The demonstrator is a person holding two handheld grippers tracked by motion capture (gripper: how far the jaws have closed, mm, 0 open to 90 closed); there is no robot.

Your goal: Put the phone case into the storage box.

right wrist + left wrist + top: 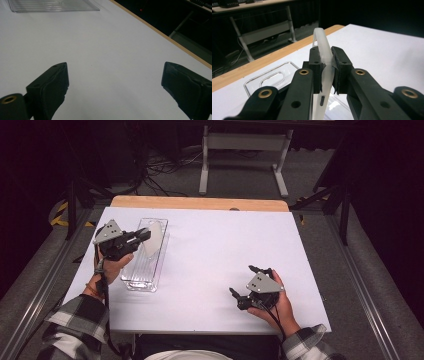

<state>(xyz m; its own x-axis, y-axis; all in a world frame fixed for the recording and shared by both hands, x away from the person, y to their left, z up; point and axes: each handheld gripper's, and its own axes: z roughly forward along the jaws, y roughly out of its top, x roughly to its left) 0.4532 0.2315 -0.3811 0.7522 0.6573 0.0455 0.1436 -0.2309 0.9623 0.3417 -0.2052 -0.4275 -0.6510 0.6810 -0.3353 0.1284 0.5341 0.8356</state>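
Note:
My left gripper (145, 235) is shut on a translucent white phone case (152, 239), held edge-on above a clear ribbed plastic tray (145, 270) at the table's left. In the left gripper view the case (323, 47) stands upright, pinched between the two black pads (342, 67), and the tray's handle end (270, 77) lies below and behind. My right gripper (241, 281) rests low over the white table near the front right, jaws wide apart and nothing between them. In the right gripper view its gripper (115, 87) frames bare table, with the tray (52, 5) at the top edge.
A white sheet (210, 250) covers the table, whose wooden far edge (200, 203) is exposed. Beyond it stand a white metal frame (240, 155) and cables on the floor. Dark stands flank both sides.

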